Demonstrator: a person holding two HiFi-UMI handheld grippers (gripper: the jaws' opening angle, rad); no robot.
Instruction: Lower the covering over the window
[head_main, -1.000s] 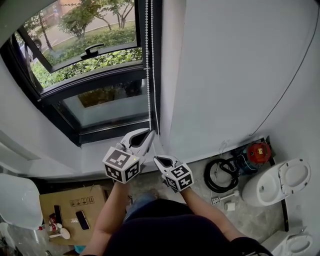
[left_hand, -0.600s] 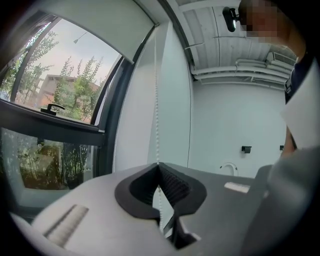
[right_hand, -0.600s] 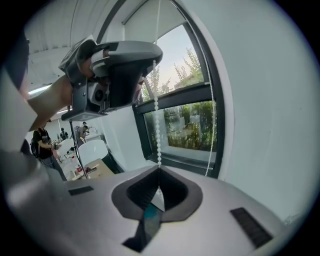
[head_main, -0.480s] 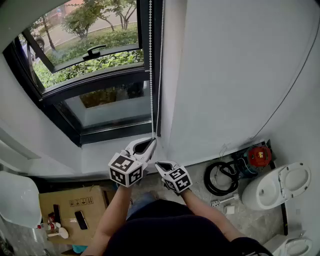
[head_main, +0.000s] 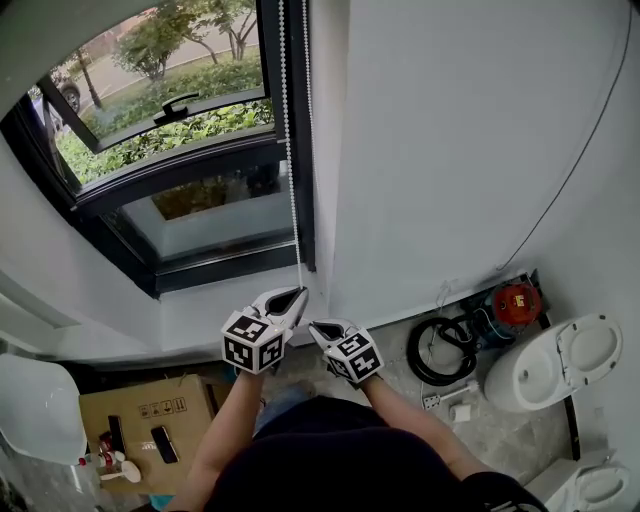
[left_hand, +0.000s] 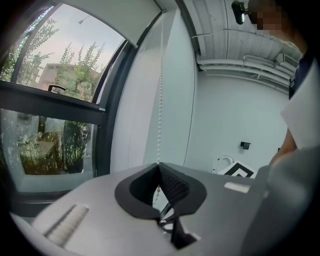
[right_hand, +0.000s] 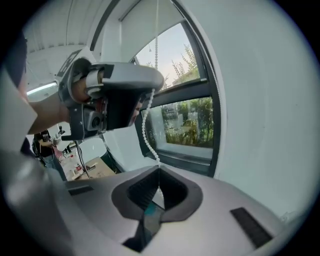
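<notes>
At the far left of the head view a cardboard box (head_main: 140, 405) sits on the floor. Small items lie on it, too small for me to name, and its left end is hidden behind a white curved shape.

Above it is the window (head_main: 170, 150), with its upper sash tilted outward and greenery behind the glass. The top of the window is cut off in this view. In the left gripper view a pale band (left_hand: 120, 17) crosses the top of the window. I cannot tell whether it is the hem of the covering or the lintel.

The bead chain (head_main: 290, 150) hangs down the window's right frame, two strands side by side, with the upper end out of frame.

The left hand-held gripper (head_main: 297, 293) is clenched on the chain at the bottom. In its own view the beads run down into the closed tips and reappear in the hollow behind them.

Just to its right and a little lower, the right hand-held gripper (head_main: 315, 328) is also clamped on the chain. In the right gripper view a short curve of beads runs from the left one's tip to its own shut tips.

Further right a black hose coil (head_main: 440, 350) lies on the floor beside a red device (head_main: 516, 298) that I cannot identify. A toilet (head_main: 560, 365) stands at the right edge, seat up. My own body hides the floor directly below.
</notes>
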